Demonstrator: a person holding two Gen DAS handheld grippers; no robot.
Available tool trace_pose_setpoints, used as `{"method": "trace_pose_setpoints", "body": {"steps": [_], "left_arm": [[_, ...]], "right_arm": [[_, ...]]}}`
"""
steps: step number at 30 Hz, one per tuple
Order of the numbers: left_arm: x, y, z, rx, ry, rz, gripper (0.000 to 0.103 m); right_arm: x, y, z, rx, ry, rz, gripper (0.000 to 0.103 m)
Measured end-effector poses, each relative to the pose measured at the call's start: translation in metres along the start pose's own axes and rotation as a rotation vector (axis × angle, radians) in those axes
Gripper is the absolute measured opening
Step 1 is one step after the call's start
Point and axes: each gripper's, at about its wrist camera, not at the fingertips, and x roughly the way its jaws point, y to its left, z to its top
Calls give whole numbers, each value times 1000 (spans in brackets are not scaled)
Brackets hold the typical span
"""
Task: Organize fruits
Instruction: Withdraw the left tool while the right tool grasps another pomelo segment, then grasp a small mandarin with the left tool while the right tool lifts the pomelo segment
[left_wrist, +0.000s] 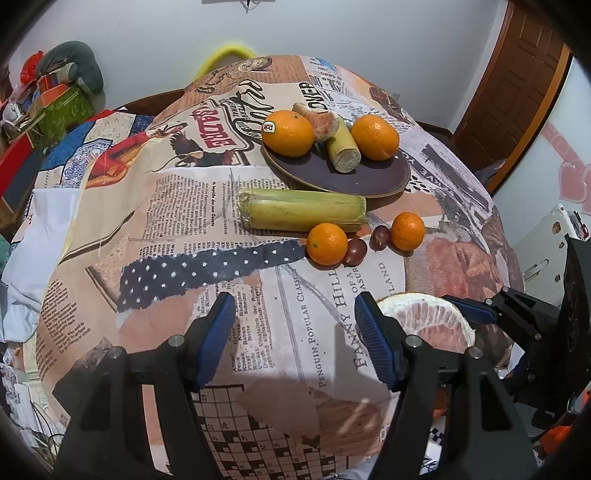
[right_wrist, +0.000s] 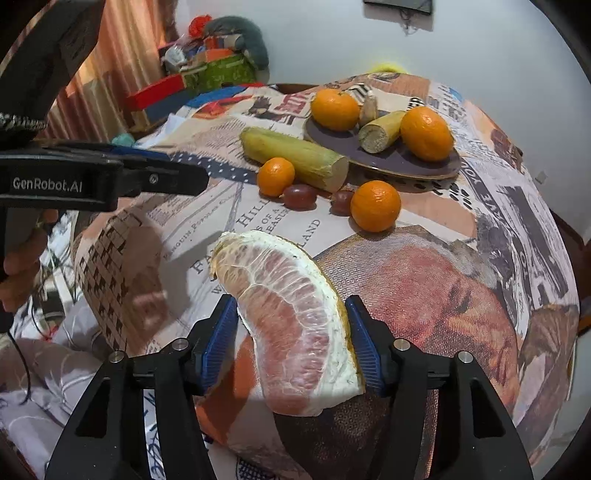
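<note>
Right gripper (right_wrist: 291, 332) clamping a pomelo wedge (right_wrist: 291, 314) between its blue pads, jaws partly closed against rind on one side and pith on the other, pink flesh facing up. Left gripper (left_wrist: 295, 332) hovering just beside it with jaws standing half open and nothing between them (only the printed cloth (left_wrist: 177, 206) showing below). Sitting further back on the desk, a dark plate (left_wrist: 369, 177) carrying two oranges (left_wrist: 291, 133) (left_wrist: 375, 136), a short piece of sugarcane (left_wrist: 343, 147) and a peeled citrus segment (left_wrist: 325, 123) between them. Lying just in front of the plate, a longer sugarcane length (left_wrist: 301, 212). Resting close to its near side, two small mandarins (left_wrist: 327, 243) (left_wrist: 407, 230) with two dark grapes (left_wrist: 355, 252) (left_wrist: 380, 237) between them. Person's hand (right_wrist: 22, 266) gripping the left handle at the edge of the right wrist view.
</note>
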Motion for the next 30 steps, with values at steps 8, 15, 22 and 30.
{"method": "trace_pose_setpoints", "body": {"steps": [8,15,22,30], "left_arm": [[11,-7,7,4,1,-12,67],[22,-18,17,31,-24,-11,66],[43,-20,27,45,3,-11,48],[58,-14,34,-3,14,-34,45]], "right_arm": [[-17,-26,3,102,-50,30,30],[-25,-48,2,122,-59,-23,29],[-32,-81,-3,199,-65,-73,29],[-31,-104,-4,266,-12,-45,42]]}}
